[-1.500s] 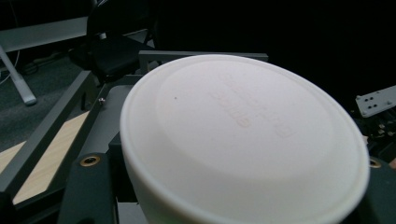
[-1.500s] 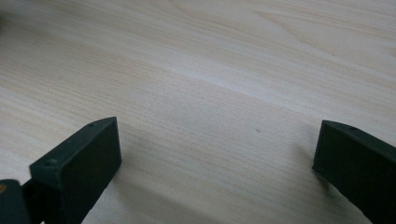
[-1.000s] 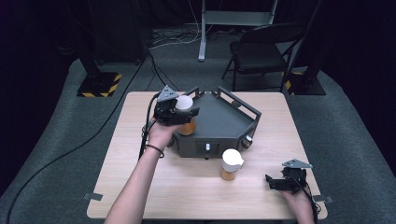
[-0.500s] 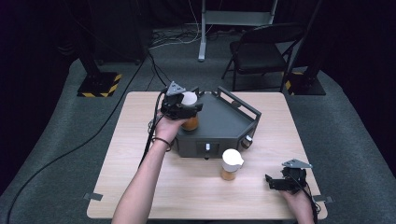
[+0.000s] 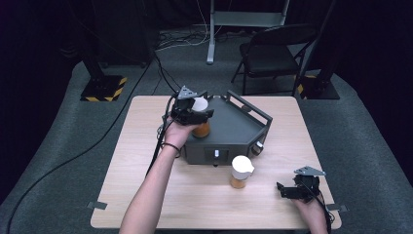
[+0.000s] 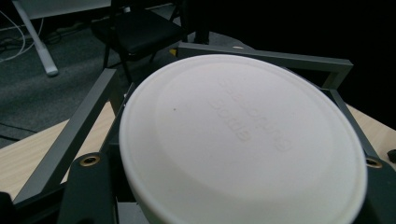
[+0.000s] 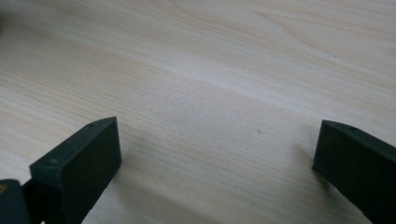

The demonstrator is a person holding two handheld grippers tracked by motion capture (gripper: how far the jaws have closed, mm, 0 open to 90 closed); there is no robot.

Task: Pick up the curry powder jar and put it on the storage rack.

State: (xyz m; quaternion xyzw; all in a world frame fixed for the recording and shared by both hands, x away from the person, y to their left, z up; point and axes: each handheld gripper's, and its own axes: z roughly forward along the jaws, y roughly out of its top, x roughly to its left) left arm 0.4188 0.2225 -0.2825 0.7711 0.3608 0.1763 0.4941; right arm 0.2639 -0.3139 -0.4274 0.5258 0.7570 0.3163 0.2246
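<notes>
My left gripper [image 5: 194, 115] is shut on a jar of orange contents [image 5: 201, 129] with a white lid, holding it over the left end of a dark grey box-like device [image 5: 234, 131]. Its jaws have just eased open slightly, with the jar still between them. In the left gripper view the white lid [image 6: 243, 140] sits close between the two jaws, with the device's grey rail [image 6: 280, 59] behind it. A second white-lidded orange jar [image 5: 241, 171] stands on the table in front of the device. My right gripper [image 5: 288, 191] [image 7: 219, 158] rests open on bare wood at the front right.
The wooden table [image 5: 146, 146] has free room at its left and front. A folding chair [image 5: 272, 53] and a stand's base [image 5: 104, 87] are on the grey floor beyond the far edge. Cables trail off the table's left side.
My left hand has carried the jar a little to the right and farther in over the device. The right gripper and the second jar have not moved.
</notes>
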